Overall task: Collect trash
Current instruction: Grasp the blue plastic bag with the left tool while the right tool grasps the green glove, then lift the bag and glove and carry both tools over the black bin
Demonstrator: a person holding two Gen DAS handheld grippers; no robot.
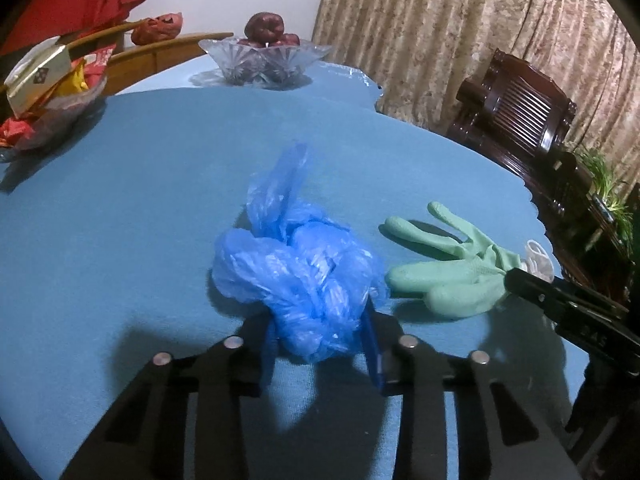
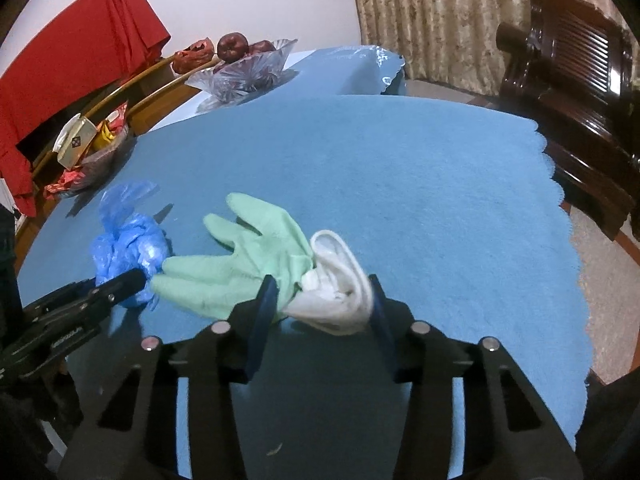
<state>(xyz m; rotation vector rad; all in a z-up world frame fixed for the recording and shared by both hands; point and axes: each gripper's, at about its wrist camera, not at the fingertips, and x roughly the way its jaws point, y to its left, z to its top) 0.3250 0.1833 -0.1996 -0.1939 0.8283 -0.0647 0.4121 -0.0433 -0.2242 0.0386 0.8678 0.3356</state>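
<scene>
A crumpled blue plastic bag (image 1: pixel 296 272) lies on the blue tablecloth (image 1: pixel 160 200). My left gripper (image 1: pixel 320 344) is shut on its near end, with the pads pressing both sides. Right of the bag lies a mint-green glove (image 2: pixel 248 256) with a white cuff (image 2: pixel 340 292). In the right wrist view my right gripper (image 2: pixel 320 308) is shut on that cuff, and the glove's fingers point away to the left. The glove (image 1: pixel 448 268) and the right gripper's tip (image 1: pixel 532 284) also show in the left wrist view. The bag (image 2: pixel 128 248) and one left finger (image 2: pixel 120 284) show at the left of the right wrist view.
A crystal fruit bowl (image 1: pixel 264 60) with dark red apples stands at the far edge. A dish of snack packets (image 1: pixel 48 92) sits at the far left. A dark wooden chair (image 1: pixel 520 120) stands beyond the cloth's scalloped right edge (image 2: pixel 560 200). Curtains hang behind.
</scene>
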